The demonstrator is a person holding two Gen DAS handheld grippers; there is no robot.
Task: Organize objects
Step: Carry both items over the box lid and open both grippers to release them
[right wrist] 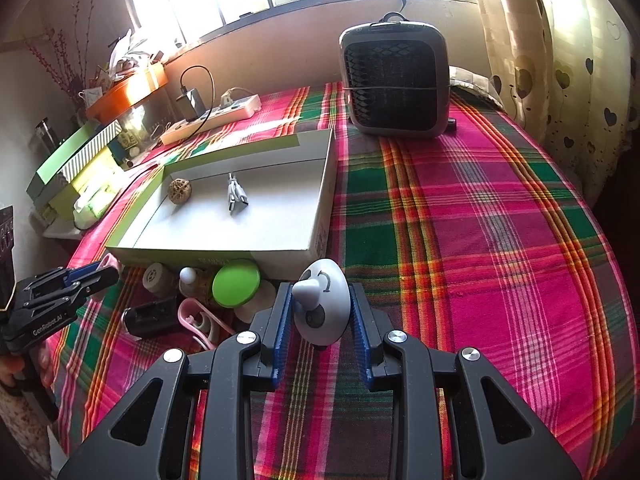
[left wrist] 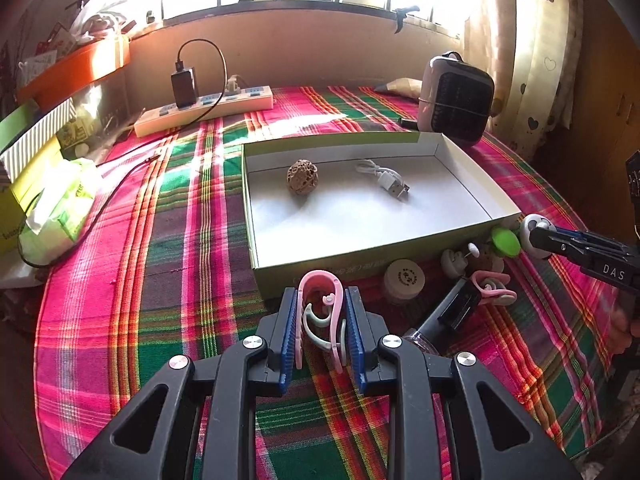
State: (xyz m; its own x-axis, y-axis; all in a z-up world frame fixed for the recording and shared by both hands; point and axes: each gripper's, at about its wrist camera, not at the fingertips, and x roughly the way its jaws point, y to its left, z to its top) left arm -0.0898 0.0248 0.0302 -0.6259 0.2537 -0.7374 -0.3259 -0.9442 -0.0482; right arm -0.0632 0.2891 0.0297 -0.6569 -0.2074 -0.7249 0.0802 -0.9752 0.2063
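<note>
My left gripper [left wrist: 322, 300] is shut on a pink and pale green clip [left wrist: 320, 312], held just in front of the open green box [left wrist: 320, 268]. The box [right wrist: 320, 216] holds a walnut [left wrist: 302, 178] and a white USB cable [left wrist: 386, 178]. My right gripper [right wrist: 320, 304] is shut on a white round suction hook [right wrist: 320, 308] near the box's front right corner; it also shows in the left wrist view [left wrist: 536, 236]. Loose items lie along the box front: a green round lid [right wrist: 236, 288], a small jar [left wrist: 404, 280], a second pink clip [left wrist: 490, 288], a black device [left wrist: 452, 310].
A grey heater [right wrist: 394, 80] stands behind the box at the right. A power strip [left wrist: 204, 110] with a charger lies at the back left. Boxes and a tissue pack [left wrist: 60, 212] crowd the left edge. Plaid cloth [right wrist: 480, 240] covers the table.
</note>
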